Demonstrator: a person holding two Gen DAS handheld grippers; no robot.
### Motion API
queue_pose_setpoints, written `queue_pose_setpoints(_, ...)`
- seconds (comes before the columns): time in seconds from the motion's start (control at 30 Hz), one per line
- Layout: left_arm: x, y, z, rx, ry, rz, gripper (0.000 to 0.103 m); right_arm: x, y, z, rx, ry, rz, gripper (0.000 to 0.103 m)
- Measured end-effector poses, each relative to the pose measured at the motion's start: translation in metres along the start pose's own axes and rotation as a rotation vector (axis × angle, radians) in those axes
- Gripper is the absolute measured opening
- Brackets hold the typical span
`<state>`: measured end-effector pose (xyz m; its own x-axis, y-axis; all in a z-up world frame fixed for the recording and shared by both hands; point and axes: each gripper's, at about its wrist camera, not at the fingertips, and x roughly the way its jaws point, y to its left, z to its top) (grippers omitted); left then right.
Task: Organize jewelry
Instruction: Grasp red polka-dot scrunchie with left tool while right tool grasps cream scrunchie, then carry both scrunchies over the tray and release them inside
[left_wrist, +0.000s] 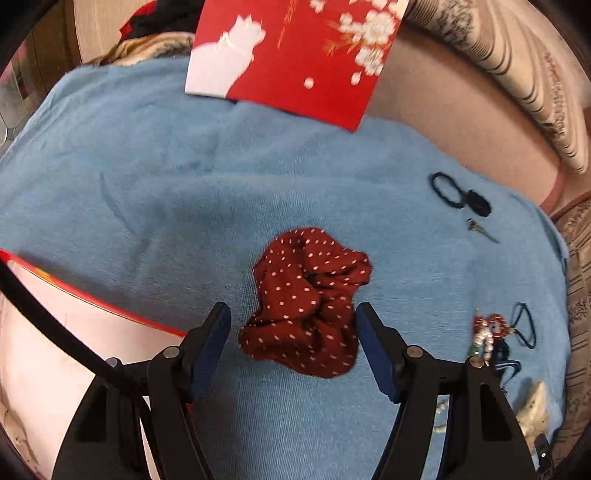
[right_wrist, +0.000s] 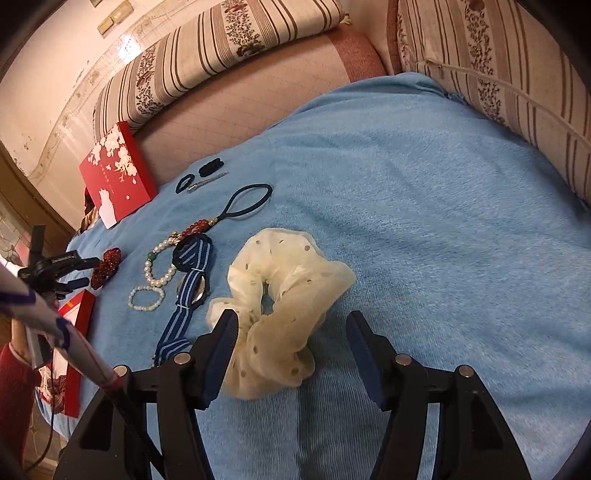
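Observation:
A dark red polka-dot scrunchie (left_wrist: 308, 301) lies on the blue towel (left_wrist: 147, 184). My left gripper (left_wrist: 293, 317) is open with its fingers on either side of the scrunchie's near part. The scrunchie also shows in the right wrist view (right_wrist: 105, 267) with the left gripper (right_wrist: 79, 271) at it. A cream dotted scrunchie (right_wrist: 280, 306) lies between the fingers of my open right gripper (right_wrist: 291, 325), its left fingertip (right_wrist: 227, 325) on the fabric. Pearl bracelets (right_wrist: 155, 280), a striped watch strap (right_wrist: 188, 295), a beaded charm on a dark cord (right_wrist: 236, 210) and black hair ties (right_wrist: 210, 168) lie to the left.
A red box lid with white blossoms (right_wrist: 116, 173) rests at the towel's far edge, also in the left wrist view (left_wrist: 295, 55). A red box base (right_wrist: 74, 350) lies at the left edge. Striped cushions (right_wrist: 517, 92) border the towel at the back and right.

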<state>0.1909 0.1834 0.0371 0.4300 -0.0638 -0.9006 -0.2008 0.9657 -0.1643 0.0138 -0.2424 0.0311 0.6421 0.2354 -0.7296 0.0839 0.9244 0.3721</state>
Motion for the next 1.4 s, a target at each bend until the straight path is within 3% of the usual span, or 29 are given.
queue_pose_setpoints(0.13,0.012,-0.007,-0.006,0.022,0.021,0.006,0.069,0.008,0.004,0.003,-0.002,0.005,0.006,0.065)
queue_pose_setpoints(0.2,0.012,-0.013,-0.01,0.051,0.015,0.026,0.062,0.011,0.007,0.003,-0.007,0.009,0.003,0.065)
queue_pose_setpoints(0.23,0.011,-0.016,-0.012,0.074,0.017,0.038,0.046,0.012,0.008,0.002,-0.01,0.009,-0.006,0.063)
queue_pose_setpoints(0.27,0.011,-0.02,-0.013,0.091,0.019,0.052,0.028,0.012,0.008,0.002,-0.012,0.009,-0.011,0.054)
queue_pose_setpoints(0.3,0.009,-0.022,-0.014,0.1,0.018,0.058,0.022,0.013,0.009,0.002,-0.013,0.012,-0.017,0.042)
queue_pose_setpoints(0.33,0.004,-0.023,-0.017,0.101,0.021,0.045,0.013,0.013,0.009,0.001,-0.013,0.016,-0.021,0.036)
queue_pose_setpoints(0.37,0.0,-0.024,-0.019,0.1,0.023,0.031,0.011,0.013,0.008,0.001,-0.012,0.017,-0.02,0.025)
queue_pose_setpoints(0.4,-0.007,-0.026,-0.022,0.103,0.014,0.024,0.011,0.014,0.007,0.0,-0.01,0.018,-0.018,0.018)
queue_pose_setpoints(0.5,-0.04,-0.034,-0.032,0.137,-0.037,0.006,0.01,0.009,0.004,0.0,-0.009,0.011,-0.018,0.013)
queue_pose_setpoints(0.7,-0.118,-0.035,-0.06,0.193,-0.121,-0.073,0.01,-0.034,0.013,-0.001,-0.064,-0.063,-0.061,0.012)
queue_pose_setpoints(0.9,-0.189,-0.007,-0.096,0.193,-0.192,-0.143,0.01,-0.086,0.03,-0.002,-0.146,-0.145,-0.092,0.012)
queue_pose_setpoints(1.0,-0.213,0.018,-0.111,0.194,-0.224,-0.111,0.011,-0.107,0.046,-0.001,-0.179,-0.175,-0.081,0.012)
queue_pose_setpoints(1.1,-0.228,0.048,-0.124,0.196,-0.259,-0.021,0.011,-0.124,0.068,-0.003,-0.213,-0.199,-0.052,0.012)
queue_pose_setpoints(1.4,-0.242,0.165,-0.141,0.059,-0.276,0.109,0.011,-0.141,0.17,-0.016,-0.373,-0.202,0.08,0.012)
